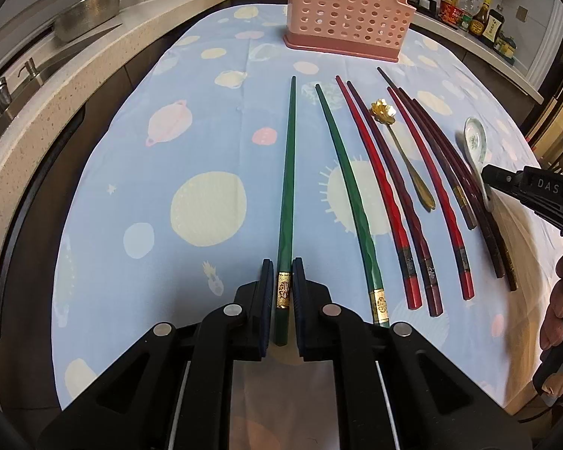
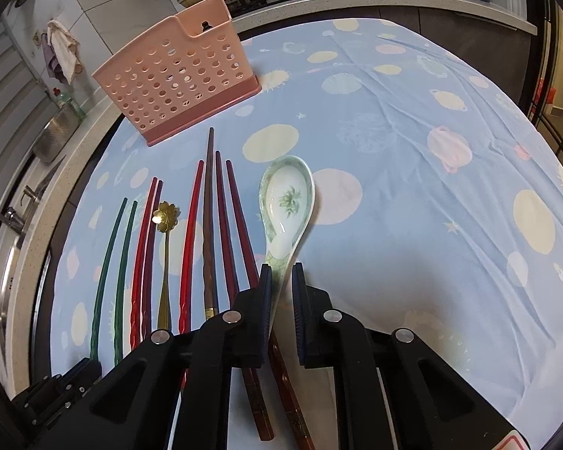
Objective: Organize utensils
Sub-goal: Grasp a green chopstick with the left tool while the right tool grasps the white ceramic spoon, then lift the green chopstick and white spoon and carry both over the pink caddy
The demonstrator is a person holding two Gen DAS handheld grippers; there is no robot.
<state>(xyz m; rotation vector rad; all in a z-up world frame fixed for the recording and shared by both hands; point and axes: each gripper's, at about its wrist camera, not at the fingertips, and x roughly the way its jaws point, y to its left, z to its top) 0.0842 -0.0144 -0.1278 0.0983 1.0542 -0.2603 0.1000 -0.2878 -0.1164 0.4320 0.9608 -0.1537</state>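
Spreading under everything, the blue planet-print tabletop (image 1: 206, 120) carries the pink perforated plastic utensil holder (image 1: 343, 11) at its far edge, not yet filled. My left claw (image 1: 282, 292) straddles the gold-banded end of the leftmost green chopstick (image 1: 288, 187), narrowly parted, not clamped. My right claw (image 2: 281, 300) brackets the white ceramic soup spoon (image 2: 287, 202) handle, likewise ungripped. Next, I judge: close, lift, carry to the holder.
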